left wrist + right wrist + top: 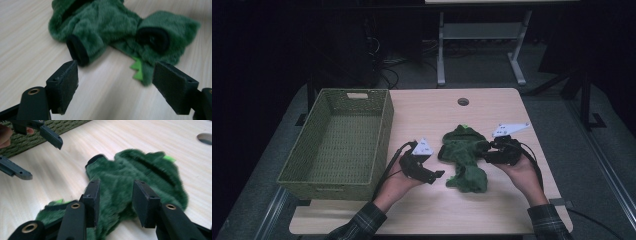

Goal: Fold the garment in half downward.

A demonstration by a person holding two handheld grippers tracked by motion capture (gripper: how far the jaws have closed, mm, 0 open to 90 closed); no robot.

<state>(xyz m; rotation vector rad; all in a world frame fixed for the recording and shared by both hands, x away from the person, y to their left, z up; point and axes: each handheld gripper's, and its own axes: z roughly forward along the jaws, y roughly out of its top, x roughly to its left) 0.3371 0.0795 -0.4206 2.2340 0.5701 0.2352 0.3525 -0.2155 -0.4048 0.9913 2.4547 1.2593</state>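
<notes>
High view: green plush garment lies mid-surface, right of woven basket. Left gripper view: left gripper spread wide, empty, just short of garment. Right gripper view: right gripper part-open, straddling fur, grip unclear.

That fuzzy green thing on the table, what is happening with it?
A person at a wooden table works on a furry green garment with tongs in each hand. The right tongs stand over its fur, jaws apart; whether they pinch it is unclear. The left tongs are open just short of a black-cuffed sleeve, touching nothing. A woven green basket stands to the left with nothing visible in it.
</notes>
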